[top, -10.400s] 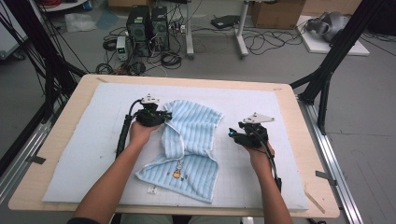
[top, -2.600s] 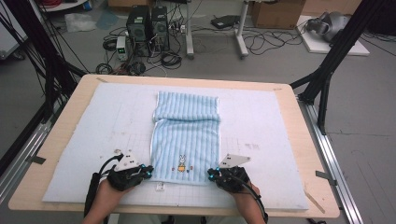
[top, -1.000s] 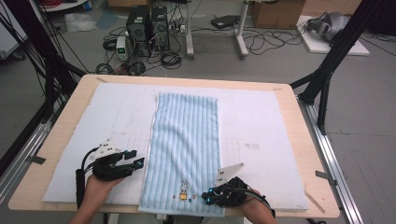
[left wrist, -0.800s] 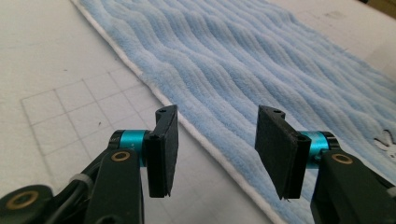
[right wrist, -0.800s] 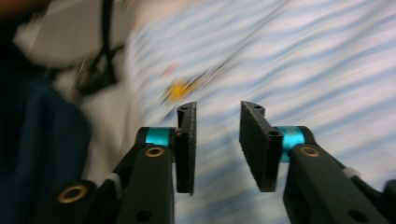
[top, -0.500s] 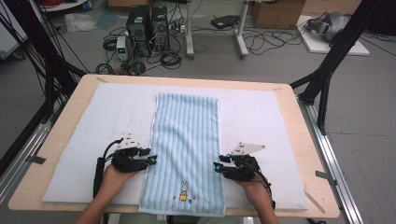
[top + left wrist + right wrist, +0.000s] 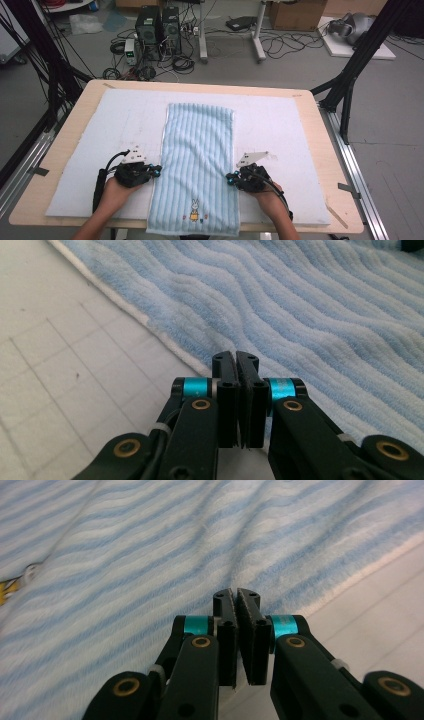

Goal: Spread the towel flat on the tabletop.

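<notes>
Light-blue striped terry towel [image 7: 197, 165] lies flat, long axis 12-to-6 down the middle of the white foam mat [image 7: 290, 130], near end with a small rabbit emblem [image 7: 194, 207] hanging at the table's 6 o'clock edge. Left gripper [image 7: 155, 171] sits at the towel's 9 o'clock edge, right gripper [image 7: 231, 180] at its 3 o'clock edge. Both jaw pairs just closed and are now shut, pads together. Whether towel hem is pinched between them: can't tell, tips sit right at the hem in both gripper views.
</notes>
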